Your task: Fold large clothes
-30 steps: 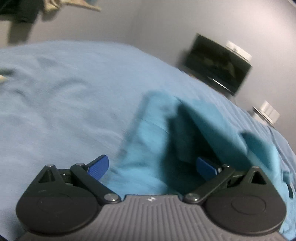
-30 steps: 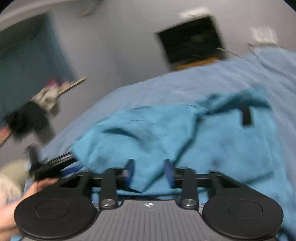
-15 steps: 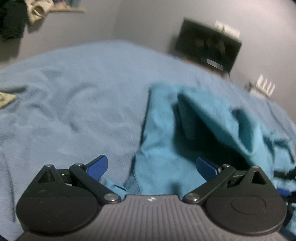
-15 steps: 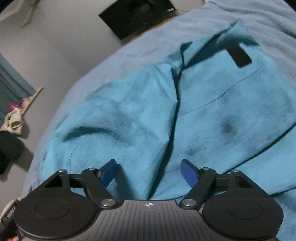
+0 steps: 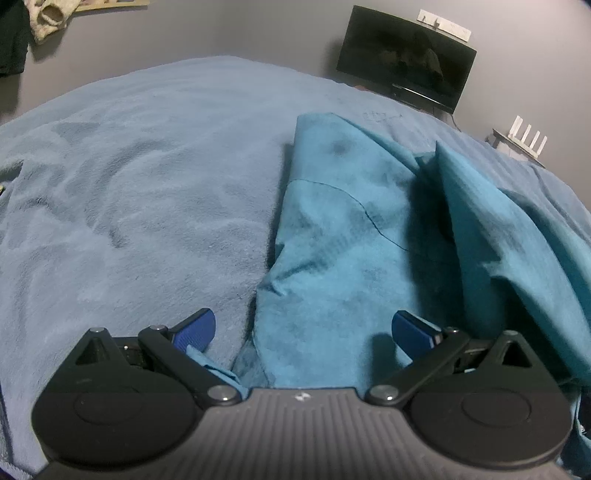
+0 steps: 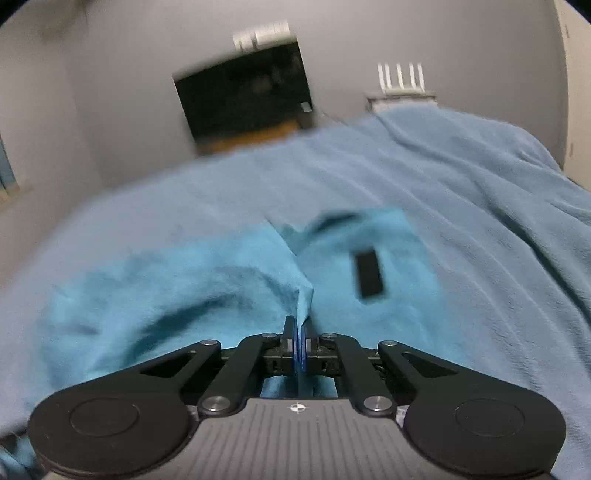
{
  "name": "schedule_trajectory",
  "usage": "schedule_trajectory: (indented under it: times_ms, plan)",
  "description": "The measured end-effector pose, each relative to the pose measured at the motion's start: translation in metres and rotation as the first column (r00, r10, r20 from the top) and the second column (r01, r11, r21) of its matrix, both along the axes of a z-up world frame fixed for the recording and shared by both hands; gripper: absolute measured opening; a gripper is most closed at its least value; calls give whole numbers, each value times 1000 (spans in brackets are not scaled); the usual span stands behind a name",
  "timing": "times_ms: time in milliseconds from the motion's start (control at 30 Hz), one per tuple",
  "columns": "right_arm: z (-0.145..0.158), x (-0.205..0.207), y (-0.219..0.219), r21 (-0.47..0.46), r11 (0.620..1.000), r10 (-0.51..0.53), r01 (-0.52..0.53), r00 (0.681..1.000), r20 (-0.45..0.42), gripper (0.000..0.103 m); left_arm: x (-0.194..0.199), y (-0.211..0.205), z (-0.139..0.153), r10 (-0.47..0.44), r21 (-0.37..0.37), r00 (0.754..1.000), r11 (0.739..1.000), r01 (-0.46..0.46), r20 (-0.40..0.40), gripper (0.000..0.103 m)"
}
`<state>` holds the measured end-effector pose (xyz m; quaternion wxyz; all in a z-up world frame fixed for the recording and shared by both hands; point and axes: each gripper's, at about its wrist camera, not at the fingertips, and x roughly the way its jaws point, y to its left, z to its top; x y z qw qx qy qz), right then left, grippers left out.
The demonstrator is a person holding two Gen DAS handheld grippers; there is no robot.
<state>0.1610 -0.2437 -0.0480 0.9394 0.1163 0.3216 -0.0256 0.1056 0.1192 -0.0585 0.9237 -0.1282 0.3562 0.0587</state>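
A teal garment (image 5: 343,236) lies rumpled on a pale blue blanket (image 5: 140,192), its left edge running up the middle of the left wrist view and a fold standing up at the right. My left gripper (image 5: 303,328) is open, its blue pads wide apart over the garment's near edge. In the right wrist view the same teal garment (image 6: 207,288) shows a black label (image 6: 369,275). My right gripper (image 6: 300,332) is shut on a raised ridge of the teal cloth, which rises from between its pads.
A dark television (image 5: 402,55) stands against the grey wall beyond the bed, with a white router (image 5: 526,134) on a small shelf to its right. Clothes (image 5: 44,16) hang at the upper left. The pale blue blanket (image 6: 480,206) spreads wide to the garment's left.
My right gripper went from open over the garment to shut on a pinch of its cloth, and its view swung up toward the wall. The left gripper stayed open and rolled a little.
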Motion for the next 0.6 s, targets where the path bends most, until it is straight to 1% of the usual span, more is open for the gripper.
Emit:
schedule_trajectory:
  times_ms: [33, 67, 100, 133, 200, 267, 333, 367, 400, 433, 467, 500, 533, 567, 600]
  plan:
    - [-6, 1, 4, -25, 1000, 8, -8, 1000, -13, 12, 1, -1, 0, -2, 10, 1000, 1000, 2, 3, 102]
    - [-8, -2, 7, -41, 999, 9, -9, 1000, -3, 17, 0, -3, 2, -4, 18, 1000, 1000, 4, 11, 102]
    - [-8, -7, 11, -51, 999, -10, 11, 1000, 24, 25, 0, -3, 2, -6, 23, 1000, 1000, 5, 24, 102]
    - [-6, -14, 15, -51, 998, -30, 33, 997, 68, 39, -2, -4, 4, -7, 29, 999, 1000, 6, 42, 102]
    - [1, -29, 27, -58, 998, -23, 33, 986, 166, 52, -6, -8, 11, -13, 45, 995, 999, 8, 97, 102]
    - [10, -38, 42, -94, 996, 31, -9, 971, 236, 52, -10, -16, 21, -42, 59, 981, 998, 32, 189, 102]
    - [16, -47, 61, -138, 988, 110, -70, 945, 308, 50, -13, -27, 30, -81, 74, 955, 995, 63, 286, 102]
    - [17, -47, 70, -152, 982, 158, -113, 932, 327, 50, -13, -33, 33, -110, 80, 943, 993, 89, 314, 102]
    - [22, -44, 76, -158, 975, 202, -158, 925, 322, 50, -12, -40, 33, -148, 89, 933, 988, 125, 329, 103]
    - [19, -36, 84, -158, 967, 241, -201, 923, 300, 50, -10, -46, 32, -181, 98, 929, 983, 157, 322, 103]
    - [13, -25, 94, -155, 958, 277, -243, 924, 264, 50, -7, -53, 27, -216, 114, 931, 975, 190, 296, 103]
    - [10, -19, 100, -154, 952, 295, -264, 926, 236, 49, -2, -58, 21, -238, 133, 936, 969, 210, 261, 103]
    - [3, -13, 107, -155, 948, 304, -276, 932, 196, 49, 2, -62, 13, -252, 155, 944, 963, 221, 215, 103]
    - [-4, -6, 112, -148, 948, 302, -282, 943, 141, 49, 9, -65, 2, -260, 179, 954, 956, 232, 151, 103]
    - [-15, 5, 113, -131, 951, 294, -280, 950, 105, 49, 14, -65, -8, -259, 189, 960, 953, 237, 103, 102]
